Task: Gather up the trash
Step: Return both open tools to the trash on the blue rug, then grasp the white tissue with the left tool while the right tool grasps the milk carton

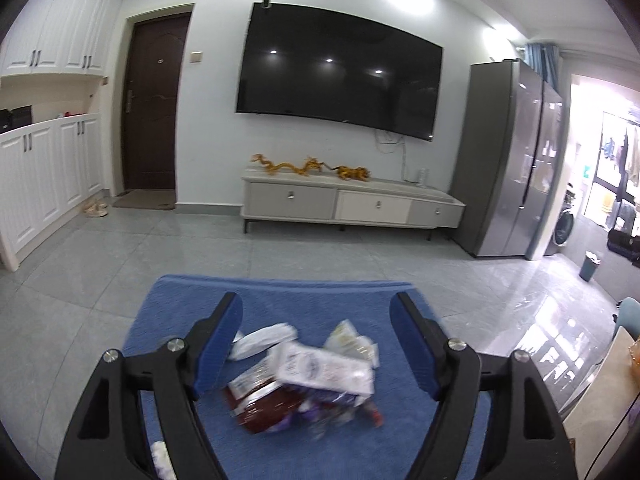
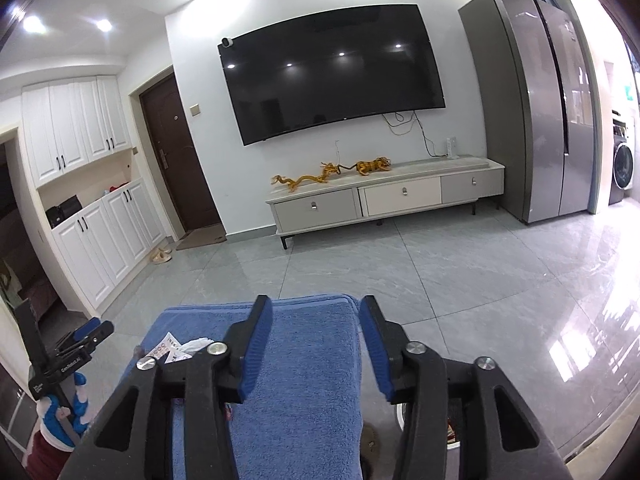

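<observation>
A heap of trash (image 1: 304,384) lies on a blue towel (image 1: 280,300): white wrappers, a dark red packet and purple scraps, all blurred. My left gripper (image 1: 316,316) hangs over the heap and is open wide, its blue pads (image 1: 224,332) clear of the wrappers on both sides. In the right wrist view my right gripper (image 2: 316,324) is open above the same blue towel (image 2: 304,360) with nothing between its pads. White paper scraps (image 2: 176,350) lie on the towel to its left. The left gripper (image 2: 90,330) shows at the far left edge, with a blue and white glove below it.
Grey tiled floor (image 1: 360,256) stretches to a low TV cabinet (image 1: 352,204) under a wall TV (image 1: 340,72). A grey fridge (image 1: 516,160) stands on the right and a small bin (image 1: 590,266) beyond it. White cupboards (image 1: 48,176) and a dark door (image 1: 154,104) are on the left.
</observation>
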The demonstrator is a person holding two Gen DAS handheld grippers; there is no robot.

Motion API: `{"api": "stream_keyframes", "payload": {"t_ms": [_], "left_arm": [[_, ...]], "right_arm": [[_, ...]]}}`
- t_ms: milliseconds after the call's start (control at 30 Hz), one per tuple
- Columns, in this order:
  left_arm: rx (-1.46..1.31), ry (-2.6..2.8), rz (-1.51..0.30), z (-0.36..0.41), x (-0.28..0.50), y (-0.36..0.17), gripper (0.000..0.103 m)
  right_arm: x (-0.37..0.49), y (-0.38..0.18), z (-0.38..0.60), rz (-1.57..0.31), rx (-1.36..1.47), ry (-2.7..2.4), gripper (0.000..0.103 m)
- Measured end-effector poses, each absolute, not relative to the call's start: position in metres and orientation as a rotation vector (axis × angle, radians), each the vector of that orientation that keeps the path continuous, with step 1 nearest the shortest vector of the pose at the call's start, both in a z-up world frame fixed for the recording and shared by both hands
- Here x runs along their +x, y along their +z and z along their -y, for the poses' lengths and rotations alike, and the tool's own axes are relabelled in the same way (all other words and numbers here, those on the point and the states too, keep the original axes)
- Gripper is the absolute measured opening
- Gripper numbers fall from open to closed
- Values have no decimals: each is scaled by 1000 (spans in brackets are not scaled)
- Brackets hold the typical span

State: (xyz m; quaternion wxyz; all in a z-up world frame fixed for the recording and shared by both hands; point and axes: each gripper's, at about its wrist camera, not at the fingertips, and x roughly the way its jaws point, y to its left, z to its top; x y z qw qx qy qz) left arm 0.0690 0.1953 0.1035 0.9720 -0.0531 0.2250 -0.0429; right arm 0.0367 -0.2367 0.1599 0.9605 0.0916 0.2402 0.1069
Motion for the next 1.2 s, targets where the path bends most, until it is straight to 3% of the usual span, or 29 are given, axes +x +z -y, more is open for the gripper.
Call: {"api": "stream_keyframes", "payload": {"t_ms": [467,800,1067,1200], "left_arm": [[-127,116,-612,-311,12,6,75],[-186,95,-784,-319,26,-79,75],[-188,97,-828,-319,38,-104,74],[-219,84,-836,-323,39,-108,74]], "right_arm": [[60,131,176,-542,138,359,47],[105,61,92,-703,104,528,47],[137,8,14,-797,-18,670,62],[147,-15,-21,-811,-162,745,75]]}}
